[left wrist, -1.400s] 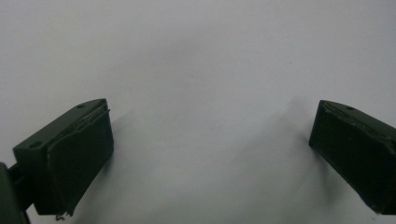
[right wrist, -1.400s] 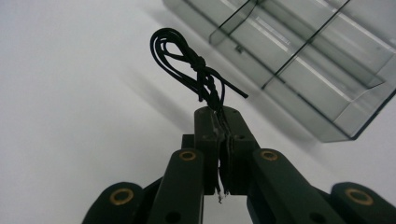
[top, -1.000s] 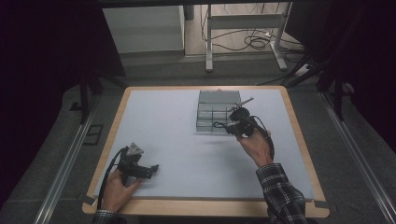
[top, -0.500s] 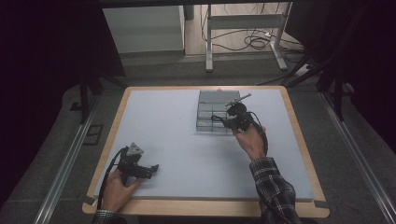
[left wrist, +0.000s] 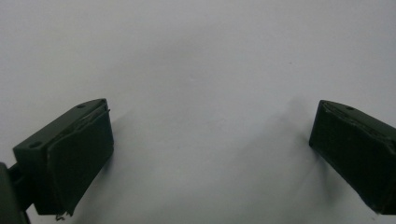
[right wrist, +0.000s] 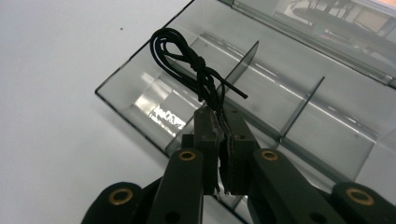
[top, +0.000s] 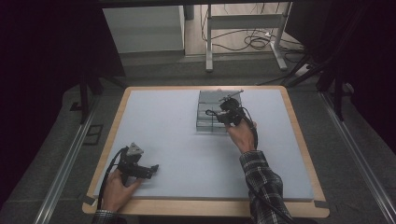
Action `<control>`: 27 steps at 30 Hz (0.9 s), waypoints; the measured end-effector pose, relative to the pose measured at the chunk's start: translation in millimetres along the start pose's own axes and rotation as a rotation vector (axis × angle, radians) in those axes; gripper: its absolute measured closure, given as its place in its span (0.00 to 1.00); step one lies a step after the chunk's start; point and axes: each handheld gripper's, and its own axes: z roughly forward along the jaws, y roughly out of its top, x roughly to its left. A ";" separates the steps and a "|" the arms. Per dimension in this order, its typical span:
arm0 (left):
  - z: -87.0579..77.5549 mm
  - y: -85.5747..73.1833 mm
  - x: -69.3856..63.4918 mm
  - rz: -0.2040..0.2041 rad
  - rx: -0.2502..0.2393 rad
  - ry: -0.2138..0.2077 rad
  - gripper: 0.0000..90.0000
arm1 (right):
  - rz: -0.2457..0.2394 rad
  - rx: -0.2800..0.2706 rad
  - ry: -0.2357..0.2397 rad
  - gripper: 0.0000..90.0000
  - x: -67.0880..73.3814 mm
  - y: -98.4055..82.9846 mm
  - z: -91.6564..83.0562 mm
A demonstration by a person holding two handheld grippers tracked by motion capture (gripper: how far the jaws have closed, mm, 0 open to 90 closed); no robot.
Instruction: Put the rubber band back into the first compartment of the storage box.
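One knotted black cord is pinched in your right claw, its loop dangling over the clear compartment box's lower-left cell, directly beneath, while your left claw rests open on the worktop, well apart.

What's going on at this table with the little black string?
A person holds a two-jaw gripper in each hand. The right gripper is clamped shut on a knotted black cord and holds it over a clear compartment box with its lid open. The left gripper rests open near the front of the white table, holding nothing.
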 end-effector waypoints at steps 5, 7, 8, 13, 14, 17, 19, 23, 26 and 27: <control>0.0 0.0 0.0 0.000 0.000 0.000 0.00 | 0.010 -0.007 -0.001 0.94 0.3 5.2 7.0; 0.0 0.0 0.0 0.000 0.000 0.000 0.00 | 0.021 -0.015 0.000 0.94 -0.3 8.6 12.4; 0.0 0.0 0.0 0.000 0.000 0.000 0.00 | 0.021 -0.015 0.000 0.94 -0.3 8.6 12.4; 0.0 0.0 0.0 0.000 0.000 0.000 0.00 | 0.041 -0.020 0.001 0.94 -0.9 14.2 23.9; 0.0 0.0 0.0 0.000 0.000 0.000 0.00 | 0.041 -0.020 0.001 0.94 -0.9 14.2 23.9; 0.0 0.0 0.1 0.001 0.001 0.001 0.00 | 0.049 -0.019 -0.002 0.94 -1.3 17.1 30.5; 0.0 0.0 0.1 0.001 0.001 0.001 0.00 | 0.052 -0.018 -0.003 0.94 -1.1 18.5 33.8; 0.0 0.0 0.1 0.001 0.001 0.001 0.00 | 0.042 -0.015 -0.013 0.93 1.1 22.4 43.2; 0.0 0.0 0.0 -0.001 -0.001 0.000 0.00 | 0.040 -0.006 -0.025 0.89 2.5 24.3 48.5; 0.0 0.0 0.0 -0.001 -0.001 0.000 0.00 | 0.038 -0.002 -0.031 0.86 2.7 24.9 50.5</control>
